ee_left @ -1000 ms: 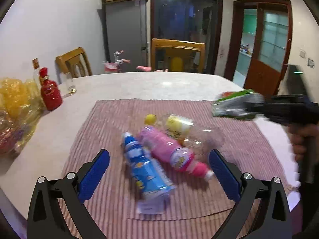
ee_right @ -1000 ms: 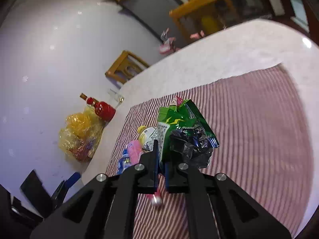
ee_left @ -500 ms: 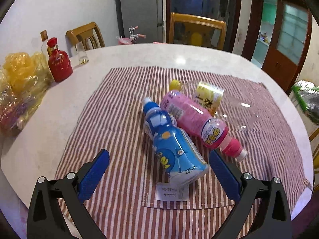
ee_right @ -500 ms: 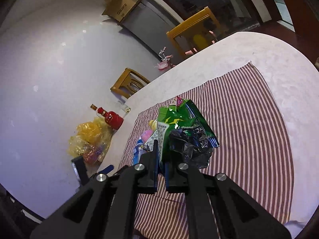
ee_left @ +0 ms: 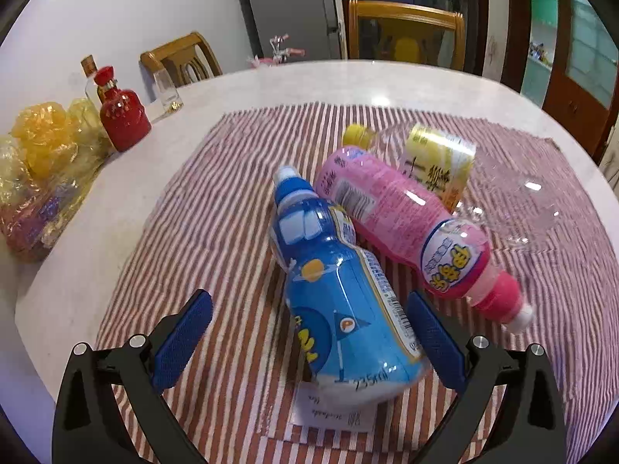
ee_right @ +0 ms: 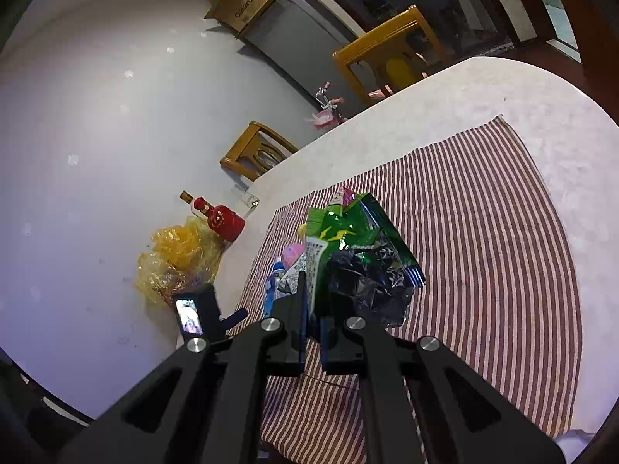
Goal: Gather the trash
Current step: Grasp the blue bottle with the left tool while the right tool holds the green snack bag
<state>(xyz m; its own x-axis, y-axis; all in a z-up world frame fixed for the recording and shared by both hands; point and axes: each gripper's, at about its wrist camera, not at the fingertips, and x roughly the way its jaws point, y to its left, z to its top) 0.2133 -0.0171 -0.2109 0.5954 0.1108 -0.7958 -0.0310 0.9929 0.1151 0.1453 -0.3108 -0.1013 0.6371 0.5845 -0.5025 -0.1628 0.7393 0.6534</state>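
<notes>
Three bottles lie together on a red-and-white striped cloth [ee_left: 201, 208]: a blue bottle [ee_left: 340, 294], a pink bottle [ee_left: 406, 212] leaning on it, and a clear bottle with a yellow label [ee_left: 441, 162] behind. My left gripper [ee_left: 309, 332] is open, its blue pads straddling the base of the blue bottle without touching it. In the right wrist view my right gripper [ee_right: 313, 309] is shut on a crumpled green snack bag [ee_right: 359, 255], held up over the cloth [ee_right: 503, 251]. The bag hides most of the bottles there.
A red glazed bottle [ee_left: 123, 116], a small glass [ee_left: 166, 92] and a yellow cellophane bundle [ee_left: 38, 170] sit at the round table's left rim [ee_left: 58, 270]. Wooden chairs [ee_left: 406, 34] stand behind the table. A paper slip [ee_left: 332, 413] lies under the blue bottle's base.
My left gripper has come down and closer to the bottles, so the blue bottle now sits between its open fingers. The right gripper pulled back off to the side, still holding the bag.
</notes>
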